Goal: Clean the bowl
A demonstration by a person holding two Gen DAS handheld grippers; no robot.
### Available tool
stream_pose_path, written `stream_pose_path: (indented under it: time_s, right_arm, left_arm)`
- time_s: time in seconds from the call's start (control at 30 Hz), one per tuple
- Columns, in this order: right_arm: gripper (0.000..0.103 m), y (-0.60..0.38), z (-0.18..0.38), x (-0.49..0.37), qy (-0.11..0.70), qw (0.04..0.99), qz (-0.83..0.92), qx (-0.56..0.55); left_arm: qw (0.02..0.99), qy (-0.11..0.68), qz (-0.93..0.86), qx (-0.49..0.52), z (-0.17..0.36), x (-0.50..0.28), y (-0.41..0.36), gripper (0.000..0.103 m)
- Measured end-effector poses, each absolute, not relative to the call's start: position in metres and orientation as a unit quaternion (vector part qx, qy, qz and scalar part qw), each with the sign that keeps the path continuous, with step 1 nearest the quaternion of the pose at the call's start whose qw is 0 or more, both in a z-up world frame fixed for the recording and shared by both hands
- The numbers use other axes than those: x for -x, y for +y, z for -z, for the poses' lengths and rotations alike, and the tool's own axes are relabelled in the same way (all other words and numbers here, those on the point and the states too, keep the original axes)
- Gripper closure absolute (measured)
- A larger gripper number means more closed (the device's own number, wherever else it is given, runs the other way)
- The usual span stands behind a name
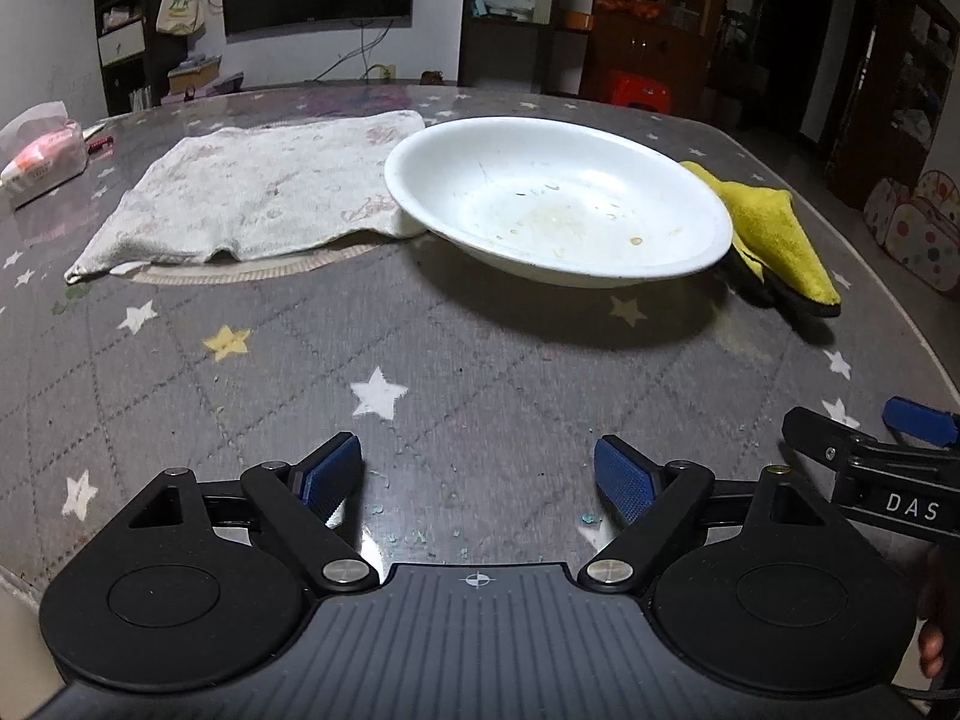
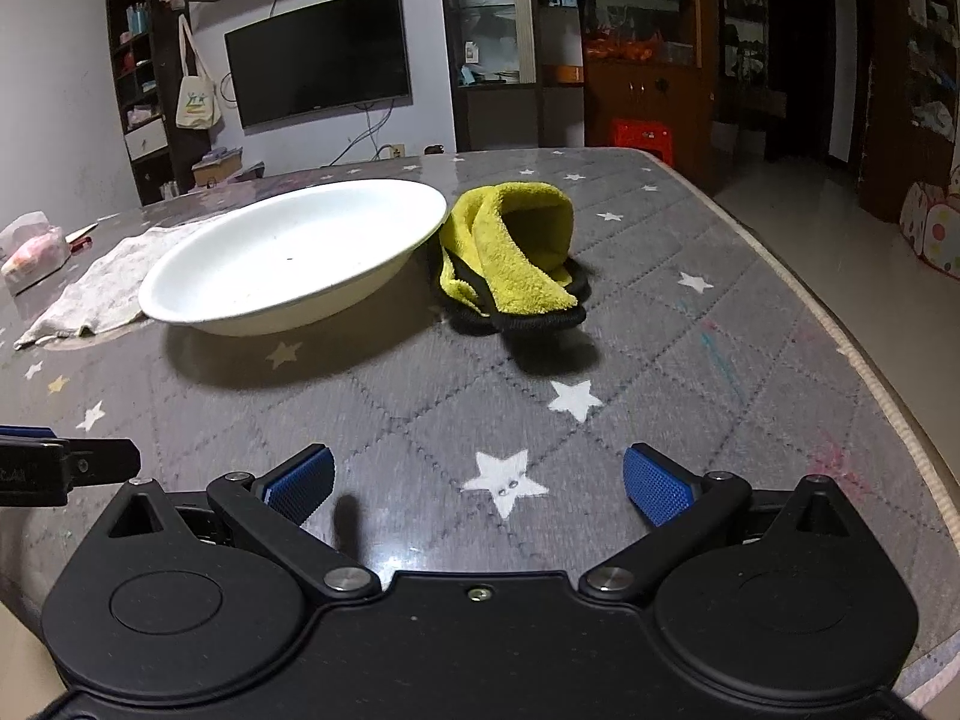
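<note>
Presently, findings are recorded as follows.

Bowl: one white bowl (image 1: 558, 201) is seen upright on the table (image 1: 480, 360), between a white towel and a yellow cloth.
Bowl condition: smears and small specks are visible on its inner floor in the left wrist view; it is judged not clean as it lies.
Yellow cloth: one folded yellow cloth (image 2: 510, 246), black-edged, lies just beside the bowl's right rim; contact cannot be confirmed.
White towel: one white towel (image 1: 258, 192) is spread flat to the left, its near corner tucked at the bowl's edge.
Left gripper: the left gripper (image 1: 480, 480) is held low over the table, jaws spread wide, nothing between them.
Right gripper: the right gripper (image 2: 480, 483) is likewise spread apart and empty, well short of the cloth.
Packet: one tissue packet (image 1: 45, 159) lies at the far left edge.
Risk, sliding: the bowl may be pushed across the glossy table cover if wiped without being steadied at the rim.
Risk, tipping: a shallow, flared rim could be levered up by downward pressure near its edge.
Risk, grasp: only the top fold of the cloth may be caught, so it could unfurl or slip.
Risk, collision: both grippers are close together; crossing paths could cause a knock.
</note>
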State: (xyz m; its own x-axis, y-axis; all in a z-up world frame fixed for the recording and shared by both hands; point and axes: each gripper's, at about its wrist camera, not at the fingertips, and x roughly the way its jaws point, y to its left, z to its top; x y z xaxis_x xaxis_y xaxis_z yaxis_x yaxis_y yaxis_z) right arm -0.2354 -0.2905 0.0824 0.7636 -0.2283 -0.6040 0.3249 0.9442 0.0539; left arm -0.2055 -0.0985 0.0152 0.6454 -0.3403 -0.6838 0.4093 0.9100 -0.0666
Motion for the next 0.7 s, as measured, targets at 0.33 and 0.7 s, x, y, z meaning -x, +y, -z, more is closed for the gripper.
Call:
stream_pose_path:
  time_s: [0.33, 0.7]
  right_arm:
    - [0.0, -0.282, -0.079, 0.24, 0.307, 0.938, 0.148, -0.061]
    - [0.0, -0.279, -0.078, 0.243, 0.303, 0.939, 0.151, -0.059]
  left_arm:
    - [0.906, 0.361, 0.211, -0.07, -0.011, 0.214, -0.103, 0.011]
    - [0.902, 0.368, 0.213, -0.077, -0.01, 0.216, -0.104, 0.002]
